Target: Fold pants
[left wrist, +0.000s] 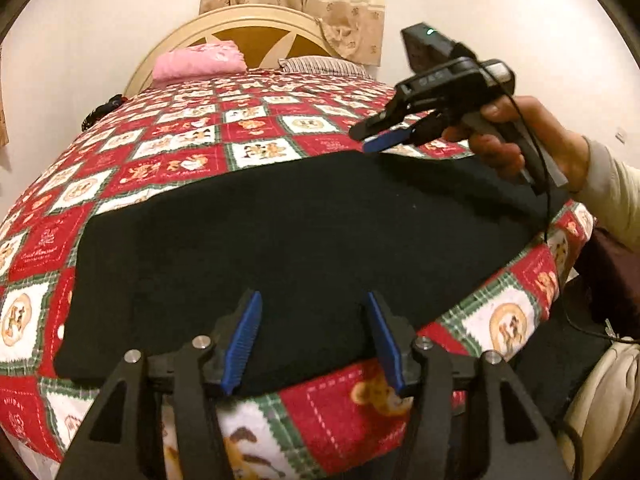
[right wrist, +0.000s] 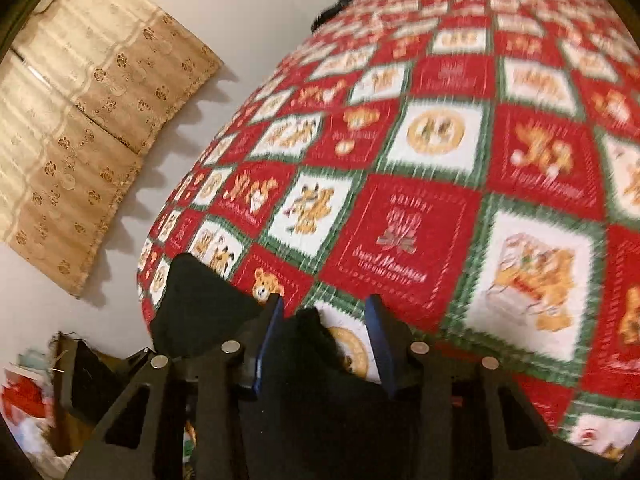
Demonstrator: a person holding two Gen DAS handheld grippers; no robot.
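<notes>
The black pants (left wrist: 280,240) lie flat across the red patchwork quilt (left wrist: 200,136) on the bed. My left gripper (left wrist: 314,300) is open just above their near edge, its blue pads (left wrist: 244,340) apart with nothing between them. My right gripper (left wrist: 366,140) shows in the left wrist view over the far right corner of the pants, jaws a little apart. In the blurred right wrist view it (right wrist: 322,304) is open over the quilt (right wrist: 440,160), with black cloth (right wrist: 312,360) below and between the fingers; I cannot tell if it touches them.
A pink folded cloth (left wrist: 200,60) and a striped pillow (left wrist: 320,65) lie by the cream headboard (left wrist: 240,20). A beige curtain (right wrist: 80,120) hangs on the wall left of the bed. Clutter (right wrist: 28,400) lies on the floor beside the bed.
</notes>
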